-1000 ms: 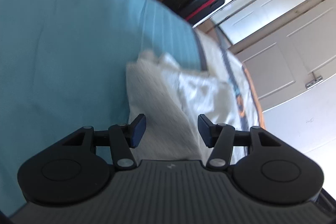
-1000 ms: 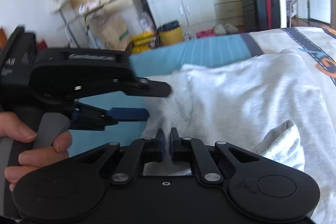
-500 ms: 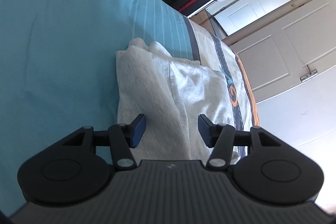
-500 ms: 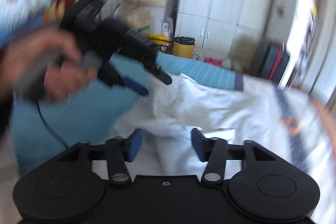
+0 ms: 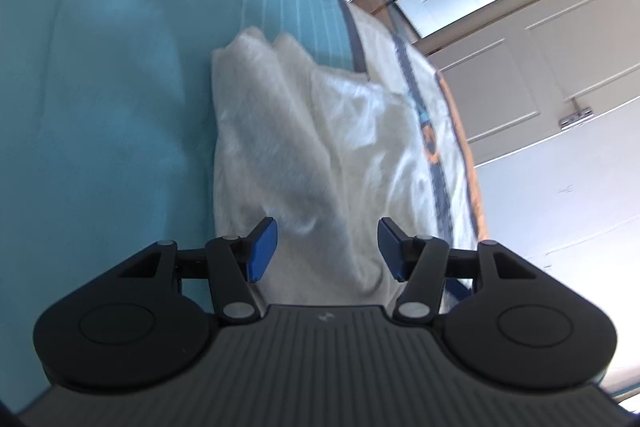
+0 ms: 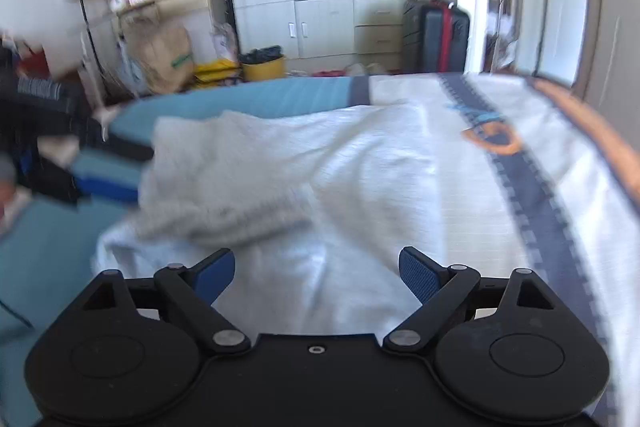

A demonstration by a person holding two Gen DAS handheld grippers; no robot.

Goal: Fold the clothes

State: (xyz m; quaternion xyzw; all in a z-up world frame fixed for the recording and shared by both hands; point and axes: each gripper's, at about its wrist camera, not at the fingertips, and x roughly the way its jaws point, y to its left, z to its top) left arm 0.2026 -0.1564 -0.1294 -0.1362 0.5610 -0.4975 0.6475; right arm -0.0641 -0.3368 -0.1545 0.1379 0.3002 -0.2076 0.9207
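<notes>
I see both my left claw (image 5: 326, 247) and right claw (image 6: 316, 271) spread wide, holding nothing, above the white garment (image 5: 280, 147) lying part-folded mid-frame on the bed (image 5: 100, 67), layers overlapped, edges uneven.

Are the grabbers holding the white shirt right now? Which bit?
No, nothing is held. The left gripper and the right gripper are both open, and the shirt lies loose on the bed.
</notes>
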